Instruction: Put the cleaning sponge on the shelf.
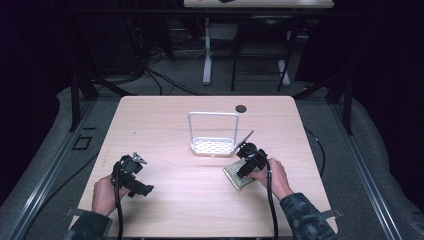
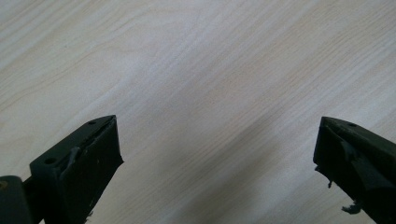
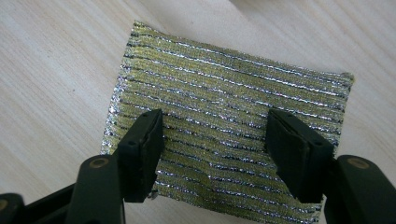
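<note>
A white rack stands at the centre of the high view, a perforated tray with a tall wire loop rising from its back edge; the tray holds nothing that I can make out. Just below and right of it a gold-and-silver striped cloth lies flat on the surface; in the high view it sits tilted, its long axis running from lower left to upper right. The right gripper hangs over the cloth, fingers part open, one over each side of it, not pinching it. The left gripper, at lower left in the high view, has its fingers spread wide over bare wood, nothing between them.
</note>
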Demonstrator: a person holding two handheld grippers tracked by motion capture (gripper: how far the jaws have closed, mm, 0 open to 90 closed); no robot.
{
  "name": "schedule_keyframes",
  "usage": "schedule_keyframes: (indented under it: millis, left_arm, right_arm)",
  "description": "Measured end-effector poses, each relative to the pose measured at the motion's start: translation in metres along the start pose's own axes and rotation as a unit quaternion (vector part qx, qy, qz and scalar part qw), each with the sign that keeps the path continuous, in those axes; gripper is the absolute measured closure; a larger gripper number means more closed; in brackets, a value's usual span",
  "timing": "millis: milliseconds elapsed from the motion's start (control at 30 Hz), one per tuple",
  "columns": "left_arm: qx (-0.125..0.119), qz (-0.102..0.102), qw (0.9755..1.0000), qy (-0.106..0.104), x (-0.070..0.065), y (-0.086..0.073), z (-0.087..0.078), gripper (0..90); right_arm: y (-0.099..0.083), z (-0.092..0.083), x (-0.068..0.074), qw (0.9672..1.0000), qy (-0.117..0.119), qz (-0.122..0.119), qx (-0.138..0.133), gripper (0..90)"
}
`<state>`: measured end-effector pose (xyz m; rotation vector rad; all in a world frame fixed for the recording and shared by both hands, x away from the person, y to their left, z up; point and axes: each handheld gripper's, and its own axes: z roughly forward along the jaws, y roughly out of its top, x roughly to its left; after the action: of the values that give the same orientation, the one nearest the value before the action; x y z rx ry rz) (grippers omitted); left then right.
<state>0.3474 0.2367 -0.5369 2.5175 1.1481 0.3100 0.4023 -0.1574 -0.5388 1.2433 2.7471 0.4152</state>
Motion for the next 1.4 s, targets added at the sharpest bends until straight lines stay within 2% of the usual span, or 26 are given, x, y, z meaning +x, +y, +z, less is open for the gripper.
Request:
schedule_keyframes:
  millis: [200, 300, 467, 600, 700, 933, 1033, 1100, 1133, 1200, 1333, 1400]
  left_arm:
    - [0.000, 0.001, 1.0000, 0.002, -0.001, 0.000, 0.000, 0.9]
    - [0.000, 0.001, 1.0000, 0.002, -0.001, 0.000, 0.000, 1.0]
    - [0.002, 0.005, 1.0000, -0.002, -0.002, 0.000, 0.001, 1.0]
    - [0.004, 0.004, 1.0000, -0.001, -0.002, 0.001, 0.001, 1.0]
    - [0.002, 0.005, 1.0000, -0.001, -0.002, 0.001, 0.001, 1.0]
    - [0.003, 0.004, 1.0000, -0.003, -0.002, 0.001, 0.001, 1.1]
    - [0.003, 0.005, 1.0000, -0.003, -0.002, 0.001, 0.001, 1.1]
    - [0.002, 0.005, 1.0000, -0.004, -0.002, 0.001, 0.001, 1.1]
    - [0.002, 0.005, 1.0000, -0.003, -0.002, 0.001, 0.001, 1.1]
    - [0.002, 0.005, 1.0000, -0.003, -0.002, 0.001, 0.001, 1.1]
    - [0.003, 0.005, 1.0000, -0.003, -0.002, 0.001, 0.001, 1.2]
    - [0.003, 0.005, 1.0000, -0.004, -0.002, 0.001, 0.001, 1.2]
  right_arm:
    - [0.001, 0.001, 0.003, 0.9999, -0.012, -0.003, 0.010, 44.8]
    - [-0.001, 0.000, 0.002, 1.0000, -0.007, -0.004, 0.005, 52.3]
    - [-0.006, -0.001, -0.008, 0.9995, 0.006, 0.028, -0.014, 71.0]
    - [-0.007, -0.001, -0.007, 0.9995, 0.001, 0.024, -0.019, 76.9]
    - [-0.007, -0.001, -0.002, 0.9997, -0.011, 0.012, -0.019, 85.7]
    - [-0.010, -0.002, 0.001, 0.9992, -0.018, 0.009, -0.034, 89.2]
    - [-0.011, -0.003, 0.004, 0.9988, -0.029, -0.004, -0.040, 89.7]
    - [-0.011, -0.005, 0.005, 0.9987, -0.025, 0.000, -0.044, 89.8]
    - [-0.011, -0.005, 0.005, 0.9984, -0.027, -0.006, -0.050, 89.9]
    - [-0.012, -0.008, 0.007, 0.9983, -0.026, -0.006, -0.052, 89.8]
    - [-0.014, -0.019, 0.010, 0.9968, -0.027, -0.007, -0.075, 89.9]
    - [-0.013, -0.021, 0.010, 0.9969, -0.030, -0.011, -0.073, 89.8]
